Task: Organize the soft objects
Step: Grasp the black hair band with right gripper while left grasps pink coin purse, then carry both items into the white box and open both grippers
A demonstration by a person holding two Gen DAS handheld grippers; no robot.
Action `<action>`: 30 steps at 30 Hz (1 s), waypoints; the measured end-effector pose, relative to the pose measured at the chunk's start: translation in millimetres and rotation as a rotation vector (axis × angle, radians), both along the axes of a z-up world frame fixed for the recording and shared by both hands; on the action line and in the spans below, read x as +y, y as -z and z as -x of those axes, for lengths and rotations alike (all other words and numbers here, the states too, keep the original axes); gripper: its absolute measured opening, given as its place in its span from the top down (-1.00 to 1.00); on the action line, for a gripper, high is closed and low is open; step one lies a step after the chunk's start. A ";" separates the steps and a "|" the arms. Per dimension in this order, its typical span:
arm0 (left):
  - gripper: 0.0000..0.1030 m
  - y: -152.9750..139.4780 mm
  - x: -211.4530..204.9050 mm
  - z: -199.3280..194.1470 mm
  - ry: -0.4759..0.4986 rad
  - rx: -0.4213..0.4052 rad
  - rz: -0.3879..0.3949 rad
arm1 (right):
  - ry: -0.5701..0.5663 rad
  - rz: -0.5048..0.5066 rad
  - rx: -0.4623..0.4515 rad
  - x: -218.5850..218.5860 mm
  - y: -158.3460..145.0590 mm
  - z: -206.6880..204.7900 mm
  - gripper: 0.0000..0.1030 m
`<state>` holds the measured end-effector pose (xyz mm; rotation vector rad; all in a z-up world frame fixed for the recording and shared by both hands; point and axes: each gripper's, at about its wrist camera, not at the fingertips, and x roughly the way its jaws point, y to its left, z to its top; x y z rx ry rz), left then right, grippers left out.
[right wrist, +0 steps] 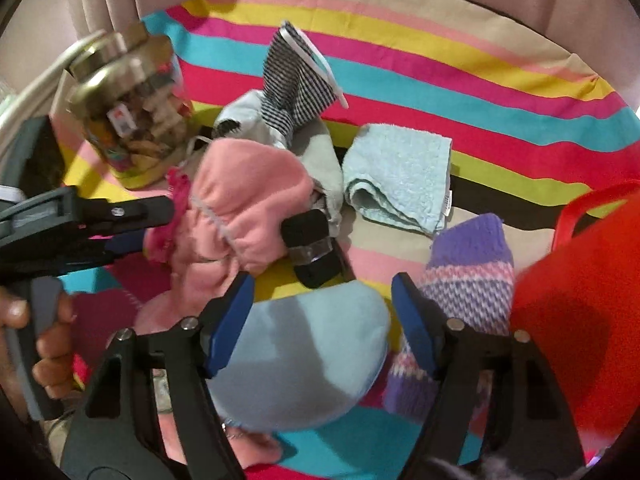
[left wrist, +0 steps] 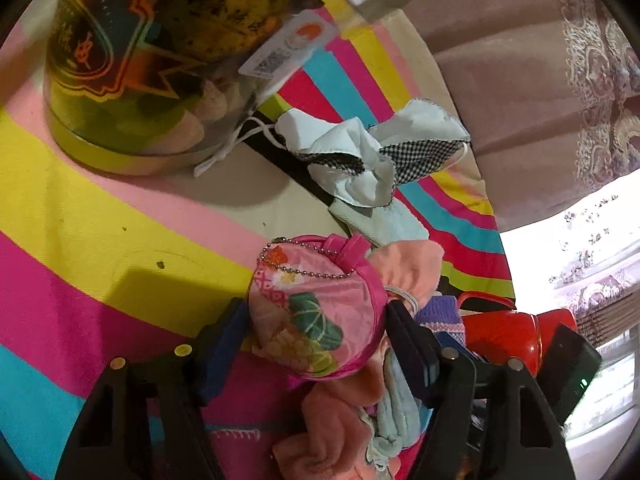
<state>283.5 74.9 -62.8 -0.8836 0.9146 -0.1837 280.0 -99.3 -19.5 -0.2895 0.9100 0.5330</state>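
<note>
The striped cloth (right wrist: 440,92) carries everything, and your soft things are heaped at its middle. The jar (left wrist: 120,80) stands off at 10 o'clock in both views, and the red mug (left wrist: 504,336) is at 4 o'clock of the left wrist view.

In the right wrist view, the pale blue cushion (right wrist: 312,360) is the thing your coming move turns on. It lies straight under your right gripper (right wrist: 320,312), with its bulk running down toward 6 o'clock. Its long axis runs roughly 9 to 3, across the gap. The pad on the 9 o'clock side overlaps its edge, while the pad on the 3 o'clock side stands just clear of it. So that gripper is spread wide around the cushion and is not clamping it. The knitted purple sock (right wrist: 468,272) sits just outside that free pad at 3 o'clock, so I judge a sloppy close could catch it too.

Your left gripper (left wrist: 316,332) is the nearer one to the pink fleece (right wrist: 248,200) at 10 o'clock. It brackets the round pink pouch (left wrist: 316,312), which lies on top of that fleece and fills nearly the whole gap. The 3 o'clock pad touches the pouch's rim. I cannot tell whether the 9 o'clock pad presses on it, so I won't call this a grip.
</note>
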 end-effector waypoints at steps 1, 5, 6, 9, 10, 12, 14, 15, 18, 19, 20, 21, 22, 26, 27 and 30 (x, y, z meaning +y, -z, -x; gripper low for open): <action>-0.37 0.3 -1.0 -0.1 0.003 -0.003 -0.003 | -0.002 0.010 0.004 1.9 3.4 -3.2 -0.31; -0.33 0.8 0.0 0.4 0.007 -0.014 0.003 | -0.011 0.054 0.017 9.8 16.8 -14.4 -0.09; -0.32 0.4 0.8 1.2 0.007 -0.016 0.006 | -0.016 0.059 0.020 11.7 19.3 -16.7 -0.07; -0.31 -0.6 3.7 4.7 0.003 -0.026 0.010 | -0.020 0.062 0.026 15.1 24.5 -23.2 0.04; -0.31 -1.5 4.5 5.9 0.001 -0.031 0.009 | -0.021 0.060 0.028 16.0 25.4 -25.6 0.11; -0.31 -4.0 5.3 7.9 -0.005 -0.041 0.004 | -0.038 0.051 0.033 17.8 27.6 -29.1 0.26; -0.31 -6.3 6.6 10.4 -0.010 -0.051 -0.005 | -0.047 0.052 0.022 21.0 28.8 -28.6 0.31; -0.31 -8.1 6.7 11.6 -0.013 -0.057 -0.014 | -0.050 0.046 0.013 20.6 28.5 -27.8 0.31; -0.30 -12.0 7.2 15.6 -0.018 -0.074 -0.034 | -0.052 0.039 -0.005 20.0 25.8 -23.2 0.32; -0.30 -13.1 6.8 15.9 -0.019 -0.078 -0.039 | -0.048 0.035 -0.014 17.6 23.3 -20.5 0.32; -0.30 -14.8 6.6 17.1 -0.022 -0.085 -0.046 | -0.045 0.028 -0.024 16.0 19.6 -17.2 0.32; -0.30 -16.7 6.4 18.5 -0.025 -0.093 -0.052 | -0.039 0.021 -0.037 13.7 15.4 -15.1 0.32; -0.30 -18.5 6.3 19.9 -0.027 -0.102 -0.058 | -0.036 0.018 -0.047 13.4 12.2 -11.9 0.32; -0.30 -26.8 4.8 28.2 -0.034 -0.136 -0.086 | -0.025 -0.013 -0.083 6.8 -4.6 3.4 0.32; -0.30 -28.7 4.5 28.6 -0.037 -0.140 -0.090 | -0.026 -0.019 -0.093 5.7 -8.9 8.2 0.32; -0.30 -34.6 1.9 34.3 -0.039 -0.152 -0.111 | -0.031 -0.036 -0.116 2.4 -21.2 22.7 0.32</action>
